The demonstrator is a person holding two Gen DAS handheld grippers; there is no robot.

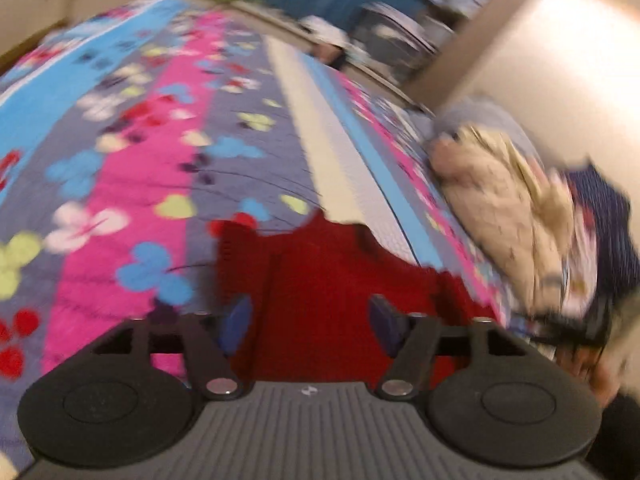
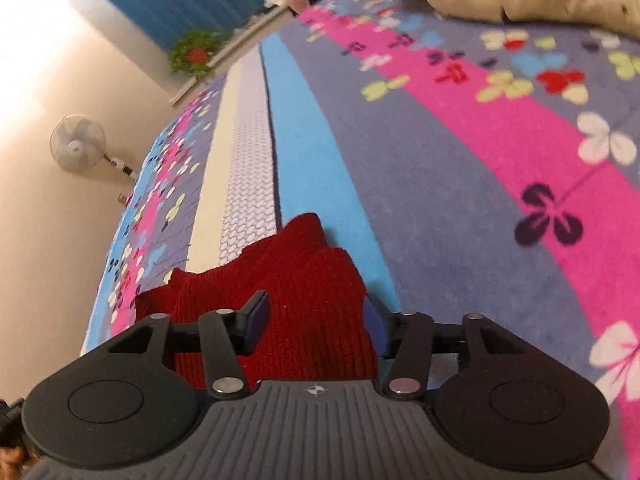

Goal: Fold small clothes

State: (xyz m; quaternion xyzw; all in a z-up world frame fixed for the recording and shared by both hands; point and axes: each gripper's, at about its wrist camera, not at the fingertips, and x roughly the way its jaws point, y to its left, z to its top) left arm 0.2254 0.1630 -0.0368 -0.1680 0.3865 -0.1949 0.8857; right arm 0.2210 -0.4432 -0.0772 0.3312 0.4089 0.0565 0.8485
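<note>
Fleecy bedding fills both views: one striped blanket (image 2: 460,184) in pink, sky blue and grey-violet bands, scattered with butterfly-like flower prints in white, yellow-green, red, blue and dark purple. One paler band with a honeycomb quilted texture (image 2: 248,184) runs lengthwise beside a cream strip. Beyond the bed are cream walls, a blue curtain (image 2: 192,4) at 11 o'clock in my right view, one green plant with a red bloom (image 2: 194,54) below it, and one white fan (image 2: 78,146) at 9 o'clock.

My left gripper (image 1: 308,320) points down at one dark red knitted garment (image 1: 328,296), ribbed and soft, lying rumpled on the blanket at 6 o'clock. Its two blue-padded fingers (image 1: 236,322) stand wide apart, pads clear of the knit, which shows between them.

From my right gripper (image 2: 316,320) I see the same red knit (image 2: 304,292) at 6 o'clock, bunched in folds with one corner poking up over the honeycomb band. These jaws are parted too; the left finger (image 2: 256,320) sits over the knit and the right one lies at the fabric's edge, partly hidden, so I cannot tell whether it touches.

One heap of other clothes (image 1: 508,216) lies at 3 o'clock in my left view: a cream piece with small dark specks and a navy dotted one (image 1: 608,216) beside it. The left view is blurred.
</note>
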